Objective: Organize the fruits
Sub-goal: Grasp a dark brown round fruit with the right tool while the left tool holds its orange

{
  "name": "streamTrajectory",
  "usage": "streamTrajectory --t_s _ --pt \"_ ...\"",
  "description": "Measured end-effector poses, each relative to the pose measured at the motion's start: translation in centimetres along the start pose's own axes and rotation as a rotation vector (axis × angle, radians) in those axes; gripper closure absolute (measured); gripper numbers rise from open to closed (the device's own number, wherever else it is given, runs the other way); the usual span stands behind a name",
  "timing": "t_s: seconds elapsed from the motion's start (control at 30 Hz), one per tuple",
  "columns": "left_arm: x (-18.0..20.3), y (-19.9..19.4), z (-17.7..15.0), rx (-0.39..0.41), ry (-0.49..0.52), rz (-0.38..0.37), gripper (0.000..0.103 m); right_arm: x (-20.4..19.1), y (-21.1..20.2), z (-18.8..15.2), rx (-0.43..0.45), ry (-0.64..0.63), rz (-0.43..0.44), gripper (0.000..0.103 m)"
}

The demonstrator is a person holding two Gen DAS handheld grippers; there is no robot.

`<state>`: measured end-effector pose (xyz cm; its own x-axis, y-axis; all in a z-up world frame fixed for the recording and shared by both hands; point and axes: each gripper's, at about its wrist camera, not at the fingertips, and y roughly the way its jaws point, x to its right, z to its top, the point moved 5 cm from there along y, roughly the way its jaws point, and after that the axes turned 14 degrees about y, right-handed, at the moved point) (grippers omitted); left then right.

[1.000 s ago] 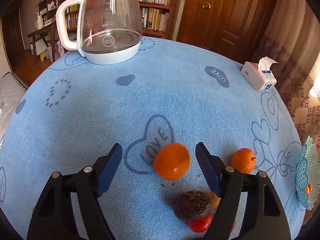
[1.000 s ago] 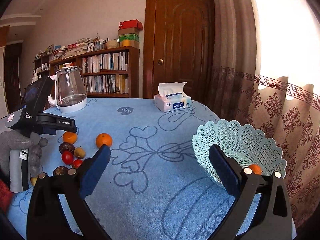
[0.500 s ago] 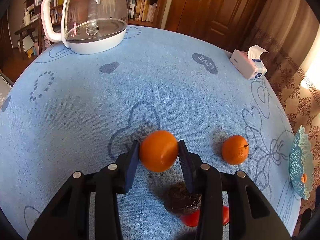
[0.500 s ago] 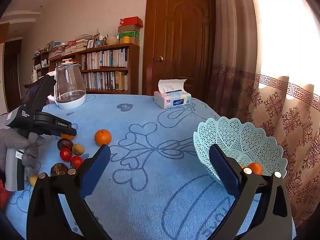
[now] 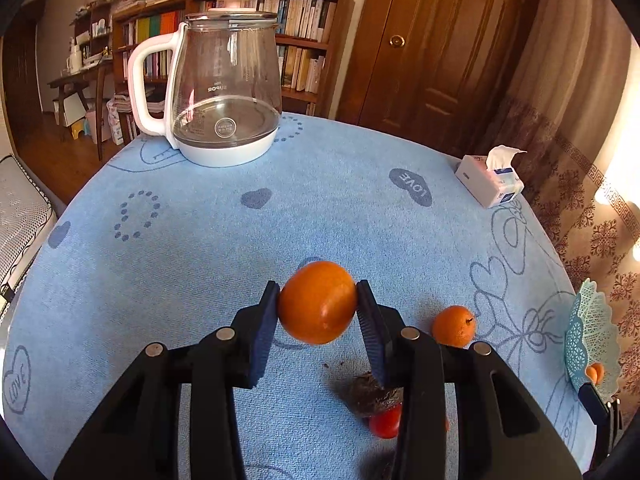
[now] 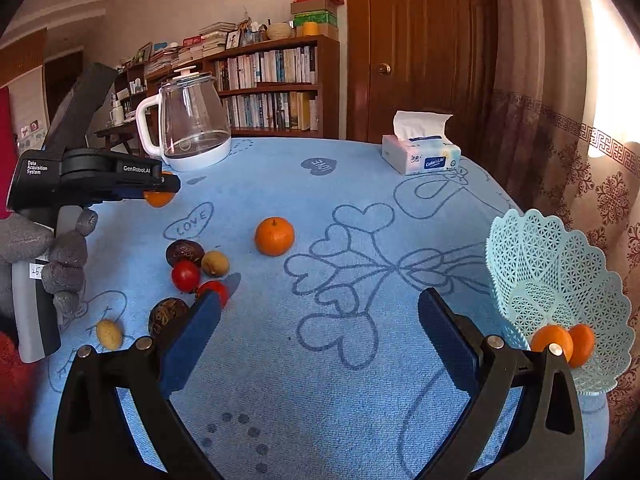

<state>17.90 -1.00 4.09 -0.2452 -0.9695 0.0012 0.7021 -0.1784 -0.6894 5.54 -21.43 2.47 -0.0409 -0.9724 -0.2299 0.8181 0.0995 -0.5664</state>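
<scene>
My left gripper (image 5: 318, 306) is shut on an orange (image 5: 318, 303) and holds it clear above the blue cloth; in the right wrist view the same orange (image 6: 159, 197) peeks out under the left gripper (image 6: 168, 190). A second orange (image 5: 453, 327) (image 6: 275, 236) lies on the cloth. A dark wrinkled fruit (image 6: 185, 252), two red fruits (image 6: 185, 276) and small yellowish fruits (image 6: 215, 263) lie in a cluster. The pale blue lattice basket (image 6: 560, 272) at the right holds two oranges (image 6: 552, 340). My right gripper (image 6: 320, 320) stands open, with nothing between its fingers.
A glass kettle (image 5: 226, 92) with a white handle stands at the far left of the round table (image 5: 340, 200). A tissue box (image 6: 420, 156) sits at the far right edge. A gloved hand (image 6: 60, 264) holds the left gripper's handle. Bookshelves and a door lie behind.
My left gripper closed on the orange and lifted it off the cloth. The right gripper swung left, so the fruit cluster came closer in its view.
</scene>
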Motion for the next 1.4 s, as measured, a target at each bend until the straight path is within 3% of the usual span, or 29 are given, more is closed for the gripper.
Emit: streamTrajectory --t_s 0.37,0.83,0.97,1.1,1.27,1.4 --pt "-1.8 -1.9 1.0 0.055 -0.046 0.028 0.063 -8.0 5.6 1.8 -0.148 -0.053 0.17 0.003" --pt "-4.4 -3.4 1.1 0.086 -0.119 0.06 0.063 -12.8 10.4 0.7 -0.267 -0.218 0.213 0.005" --pt "-4.5 -3.4 1.1 0.087 -0.123 0.061 0.063 -13.6 12.0 -0.5 -0.382 -0.28 0.213 0.021" --pt "-4.6 -3.4 1.1 0.087 -0.124 0.062 0.063 -13.7 12.8 -0.8 -0.385 -0.319 0.169 0.026" --pt "-4.5 -3.3 1.1 0.083 -0.125 0.062 0.063 -13.2 13.6 -0.5 -0.382 -0.337 0.113 0.043" --pt "-4.5 -3.3 1.0 0.083 -0.127 0.063 0.063 -13.0 13.4 -0.5 -0.372 -0.354 0.105 0.046"
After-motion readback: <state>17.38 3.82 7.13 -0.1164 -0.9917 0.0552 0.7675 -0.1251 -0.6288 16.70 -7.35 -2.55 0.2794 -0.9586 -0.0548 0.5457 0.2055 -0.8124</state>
